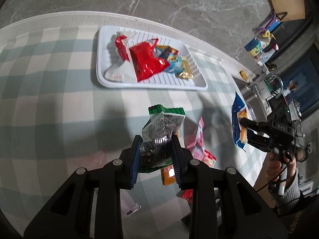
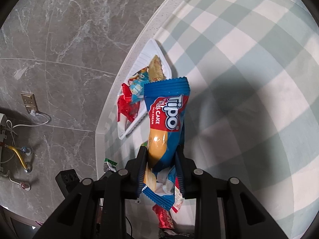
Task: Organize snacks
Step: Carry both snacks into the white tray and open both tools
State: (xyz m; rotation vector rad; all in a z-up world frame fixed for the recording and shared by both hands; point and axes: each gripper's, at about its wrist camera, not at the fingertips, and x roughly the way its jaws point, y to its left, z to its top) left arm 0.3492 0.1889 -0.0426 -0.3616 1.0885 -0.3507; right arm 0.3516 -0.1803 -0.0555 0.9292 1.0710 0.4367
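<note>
Left view only: left gripper (image 1: pixel 156 149) clamped on a green-topped clear packet (image 1: pixel 159 131) of dark seeds, held above the checked tablecloth (image 1: pixel 49 91).
Right view only: right gripper (image 2: pixel 161 165) clamped on a blue Tipo roll cake wrapper (image 2: pixel 166 115); floor cables beyond the table's edge.
Tray: white tray (image 1: pixel 103 75) near the far edge, holding red, blue and gold packets.
Open room: bare cloth left of the tray.

1 tray (image 1: pixel 111 83) holding perhaps 4 snack packets (image 1: pixel 146 59), 2 grippers (image 1: pixel 156 149).
</note>
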